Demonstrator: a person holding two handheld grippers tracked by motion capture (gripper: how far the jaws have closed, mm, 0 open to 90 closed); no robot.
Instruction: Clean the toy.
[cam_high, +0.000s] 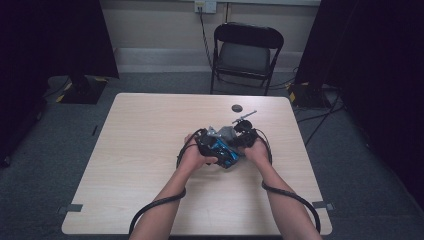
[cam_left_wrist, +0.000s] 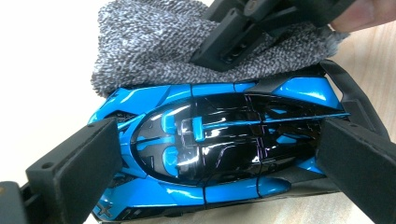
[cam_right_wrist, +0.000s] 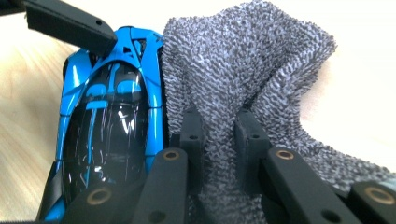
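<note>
Toy car (cam_left_wrist: 219, 149), grey cloth (cam_right_wrist: 243, 79), wooden table (cam_high: 150, 130)

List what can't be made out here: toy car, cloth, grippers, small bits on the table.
- Toy car: underside and wheels hidden by its own body in the left gripper view; its lower end is cut off by the bottom edge in the right gripper view.
- Grey cloth: the pinched part is hidden between the right gripper jaws.
- Dark round thing and thin rod-like thing: too small to identify in the high view.

light wood table (cam_high: 150, 150) on grey carpet (cam_high: 45, 165); black folding chair (cam_high: 245, 52) behind table; wall socket (cam_high: 205, 6) above chair; dark curtains flanking.
</note>
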